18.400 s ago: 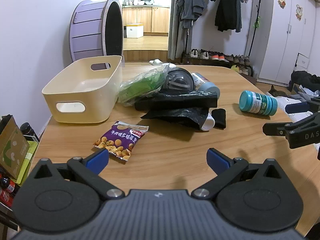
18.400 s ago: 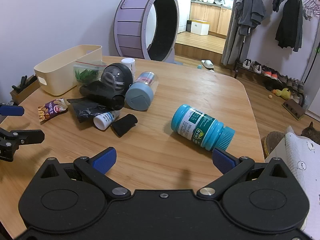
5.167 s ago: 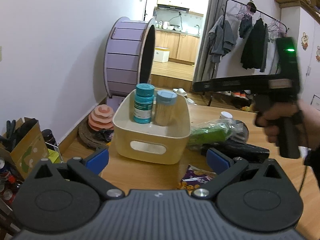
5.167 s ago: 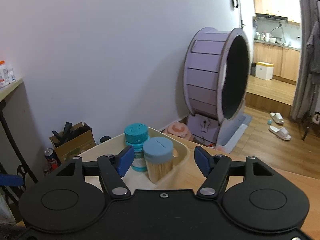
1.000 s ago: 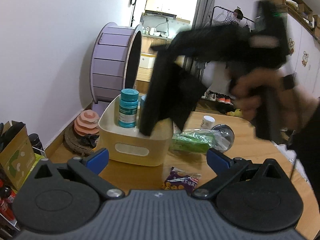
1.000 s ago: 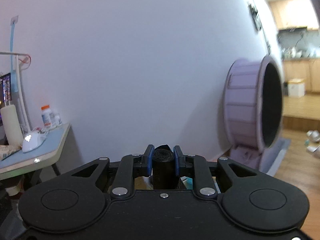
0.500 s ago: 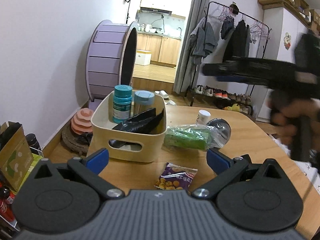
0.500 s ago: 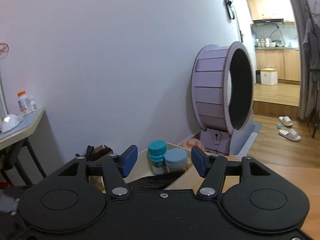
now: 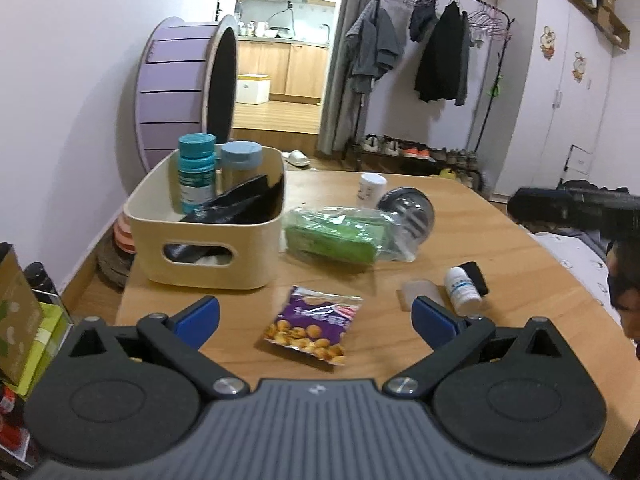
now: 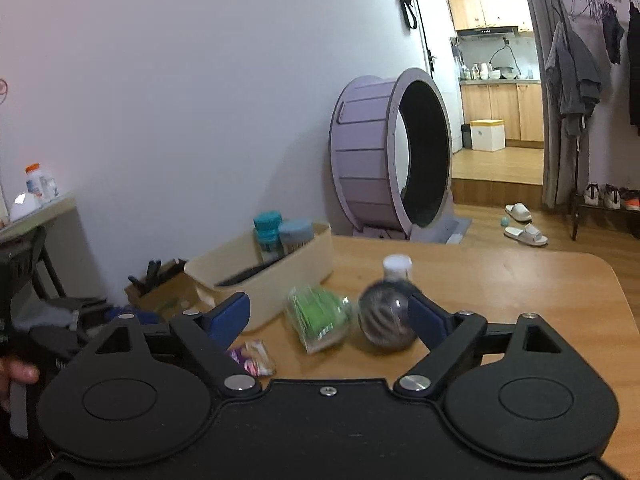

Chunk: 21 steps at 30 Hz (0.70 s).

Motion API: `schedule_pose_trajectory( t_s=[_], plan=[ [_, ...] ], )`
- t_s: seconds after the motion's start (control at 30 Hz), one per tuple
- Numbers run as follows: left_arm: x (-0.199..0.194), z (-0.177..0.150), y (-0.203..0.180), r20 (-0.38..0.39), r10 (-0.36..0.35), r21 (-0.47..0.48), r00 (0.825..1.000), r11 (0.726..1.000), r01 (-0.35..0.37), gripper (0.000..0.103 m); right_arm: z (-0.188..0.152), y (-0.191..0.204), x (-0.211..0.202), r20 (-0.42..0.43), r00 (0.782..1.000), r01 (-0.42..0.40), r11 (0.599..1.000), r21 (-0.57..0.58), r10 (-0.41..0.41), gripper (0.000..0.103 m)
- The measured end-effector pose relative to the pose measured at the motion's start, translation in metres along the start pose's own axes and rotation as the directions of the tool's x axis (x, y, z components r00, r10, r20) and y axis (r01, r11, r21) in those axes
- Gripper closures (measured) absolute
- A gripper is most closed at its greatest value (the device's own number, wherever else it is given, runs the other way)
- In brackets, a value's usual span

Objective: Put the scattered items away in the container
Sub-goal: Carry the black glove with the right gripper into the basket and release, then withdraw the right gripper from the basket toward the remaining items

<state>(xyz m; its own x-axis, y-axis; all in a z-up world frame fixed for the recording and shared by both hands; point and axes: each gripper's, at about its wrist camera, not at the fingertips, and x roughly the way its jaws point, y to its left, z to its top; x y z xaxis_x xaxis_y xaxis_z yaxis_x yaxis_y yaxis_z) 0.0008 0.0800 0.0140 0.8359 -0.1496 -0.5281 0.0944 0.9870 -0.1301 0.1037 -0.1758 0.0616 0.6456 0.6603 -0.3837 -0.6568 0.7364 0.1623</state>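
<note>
Cream container (image 9: 208, 240) on the counter (image 9: 480, 232) already holds two bottles and the black bag; right tongs (image 10: 328, 316), jaws just opened and empty, swing toward the green packet (image 10: 320, 316) beside it. Left tongs (image 9: 316, 314) hover wide over the snack bag (image 9: 312, 326) in front of the container, likely the next pickup.

right gripper (image 10: 328, 316): jaws just opened, nothing between | container (image 10: 280, 280): holds teal bottle (image 10: 267, 232), blue-lidded jar (image 10: 295, 234)
</note>
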Motion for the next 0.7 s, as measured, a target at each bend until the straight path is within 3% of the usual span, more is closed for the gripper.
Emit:
schedule_pose_trajectory(
  t_s=[0.17,0.33,0.47,0.7],
  plan=[
    [0.009,-0.004,-0.003,-0.029,-0.04,-0.009,0.999,0.999,0.04,0.006,-0.015,-0.001,-0.017,-0.022,1.0,-0.015,1.0,-0.025,0.015,0.014],
    [0.024,-0.009,-0.007,-0.071,0.017,0.035,0.997,0.999,-0.014,0.012,-0.023,-0.005,-0.029,-0.03,0.999,-0.04,0.999,-0.027,0.039,0.009],
    [0.035,-0.011,0.001,-0.097,0.023,0.012,0.995,1.0,-0.022,0.022,-0.028,-0.006,-0.037,-0.015,0.998,-0.067,0.997,-0.021,0.067,0.004],
    [0.039,-0.01,0.01,-0.083,0.038,0.013,0.996,0.999,-0.037,0.022,-0.033,-0.006,-0.043,-0.018,0.994,-0.106,0.994,-0.019,0.106,0.001]
  ],
)
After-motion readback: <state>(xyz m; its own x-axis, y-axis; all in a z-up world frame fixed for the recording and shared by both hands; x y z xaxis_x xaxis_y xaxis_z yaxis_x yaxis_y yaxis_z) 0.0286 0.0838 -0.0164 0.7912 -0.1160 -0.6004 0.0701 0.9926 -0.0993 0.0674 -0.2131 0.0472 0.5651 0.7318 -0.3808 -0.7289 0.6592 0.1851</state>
